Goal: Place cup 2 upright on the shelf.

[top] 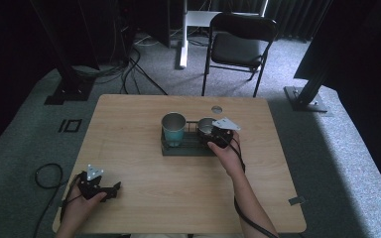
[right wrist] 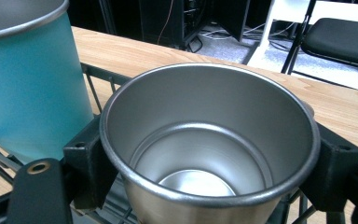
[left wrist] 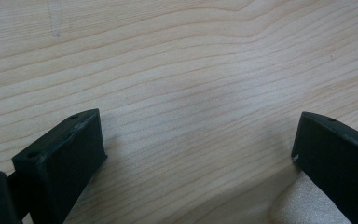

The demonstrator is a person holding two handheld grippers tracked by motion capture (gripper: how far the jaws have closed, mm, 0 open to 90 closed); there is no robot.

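Two cups sit in the rack [top: 188,148]: the right gripper [right wrist: 209,158] clamps the steel cup [right wrist: 209,140], right of the teal cup [right wrist: 25,88]. Judging by this, it is being lifted or set; next, a straight vertical move. The left gripper [left wrist: 200,154] rests wide open, empty, near-left on the table [top: 129,148].

Steel cup [right wrist: 209,149]: bare metal, open-topped and empty, standing upright in the right-hand part of a dark wire rack [top: 188,148] near the middle of the table. Its wall is pressed on both sides by the jaws of the right gripper [top: 218,135]. A teal cup [top: 173,129] stands upright just beside it in the same rack.
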